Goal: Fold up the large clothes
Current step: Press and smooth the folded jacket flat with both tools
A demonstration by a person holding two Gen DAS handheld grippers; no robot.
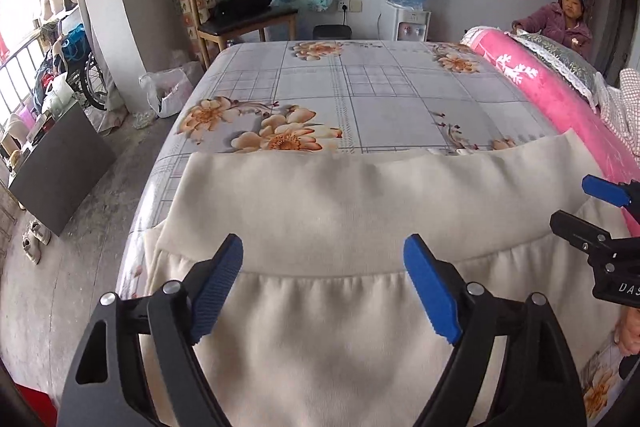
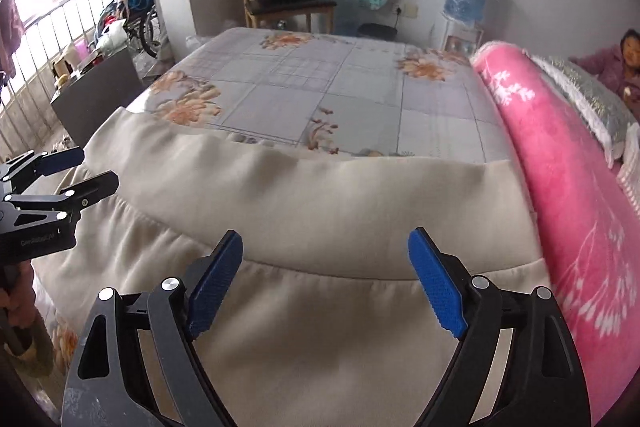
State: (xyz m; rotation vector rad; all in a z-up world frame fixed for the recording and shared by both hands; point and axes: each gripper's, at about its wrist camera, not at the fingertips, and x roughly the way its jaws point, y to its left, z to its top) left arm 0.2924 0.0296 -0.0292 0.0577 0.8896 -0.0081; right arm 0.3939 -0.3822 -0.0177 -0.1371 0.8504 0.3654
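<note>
A large cream garment [image 1: 320, 203] with a wide ribbed band lies flat on the near end of the bed; it also shows in the right wrist view [image 2: 320, 211]. My left gripper [image 1: 323, 283] is open and empty, hovering over the garment just below the band's seam. My right gripper [image 2: 325, 279] is open and empty over the same seam, further right. The right gripper shows at the right edge of the left wrist view [image 1: 576, 205], open. The left gripper shows at the left edge of the right wrist view [image 2: 86, 169], open.
The bed has a grey floral sheet [image 1: 344, 95]. A rolled pink blanket [image 2: 560, 187] lies along the garment's right side. A person in purple [image 1: 568, 19] sits at the far right. A wooden chair [image 1: 240, 11], water dispenser [image 1: 408, 3] and dark panel [image 1: 60, 167] stand around the bed.
</note>
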